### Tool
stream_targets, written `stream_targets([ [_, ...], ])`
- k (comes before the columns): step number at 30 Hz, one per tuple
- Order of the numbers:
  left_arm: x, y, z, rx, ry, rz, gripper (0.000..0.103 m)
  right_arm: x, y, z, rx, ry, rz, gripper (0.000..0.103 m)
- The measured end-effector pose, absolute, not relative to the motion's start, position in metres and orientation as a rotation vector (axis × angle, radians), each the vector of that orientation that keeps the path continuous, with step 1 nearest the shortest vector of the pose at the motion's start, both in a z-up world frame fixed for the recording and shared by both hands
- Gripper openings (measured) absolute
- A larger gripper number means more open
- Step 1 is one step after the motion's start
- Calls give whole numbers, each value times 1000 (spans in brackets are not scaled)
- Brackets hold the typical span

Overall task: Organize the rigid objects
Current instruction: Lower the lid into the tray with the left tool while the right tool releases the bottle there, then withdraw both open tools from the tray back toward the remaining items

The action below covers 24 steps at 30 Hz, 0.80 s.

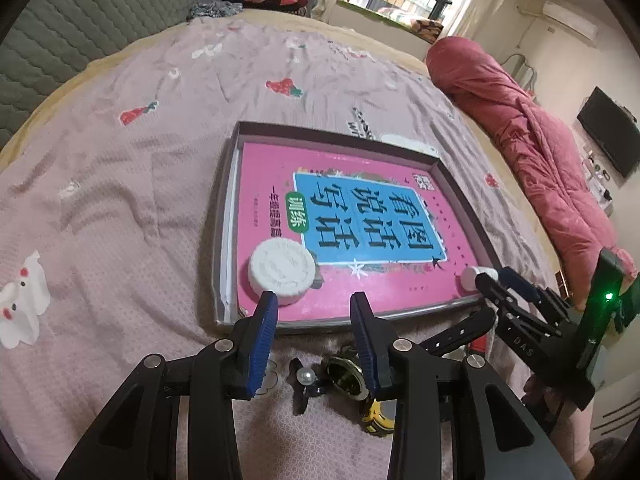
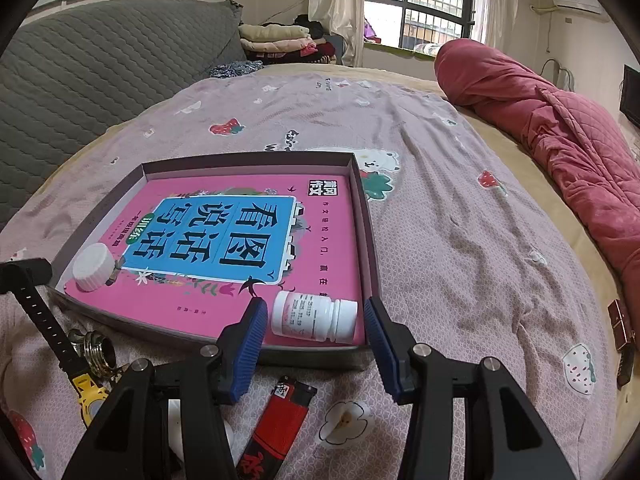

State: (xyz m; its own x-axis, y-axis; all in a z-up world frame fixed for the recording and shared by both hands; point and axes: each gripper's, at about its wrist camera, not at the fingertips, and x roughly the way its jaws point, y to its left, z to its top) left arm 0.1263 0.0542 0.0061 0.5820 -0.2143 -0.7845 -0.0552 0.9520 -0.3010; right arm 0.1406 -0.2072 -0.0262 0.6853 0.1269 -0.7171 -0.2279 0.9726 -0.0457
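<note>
Placement step: right claw (image 2: 316, 336), wide open, straddles the white pill bottle (image 2: 314, 317) lying in the tray's (image 2: 362, 216) near right corner. Left claw (image 1: 314, 334), also wide and empty, hangs over the bed (image 1: 120, 200); next, a pick from the lighter (image 2: 280, 420), watch (image 2: 86, 390) and brass fitting (image 2: 98, 354) outside the near rim.

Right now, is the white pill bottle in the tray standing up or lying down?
Lying down. The pill bottle rests on its side on the pink book in the tray, cap pointing right, between the open right gripper fingers.
</note>
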Motion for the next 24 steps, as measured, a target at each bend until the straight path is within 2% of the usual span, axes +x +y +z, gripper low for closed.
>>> stream_targets([
  [6, 124, 53, 11, -300, 933, -95, 40, 140, -206, -25, -141, 786, 196, 50],
  [10, 122, 48, 10, -279, 934, -97, 48, 138, -205, -23, -152, 773, 192, 50],
  [24, 115, 43, 16, -239, 918, -50, 58, 131, -211, -10, -129, 712, 208, 52],
])
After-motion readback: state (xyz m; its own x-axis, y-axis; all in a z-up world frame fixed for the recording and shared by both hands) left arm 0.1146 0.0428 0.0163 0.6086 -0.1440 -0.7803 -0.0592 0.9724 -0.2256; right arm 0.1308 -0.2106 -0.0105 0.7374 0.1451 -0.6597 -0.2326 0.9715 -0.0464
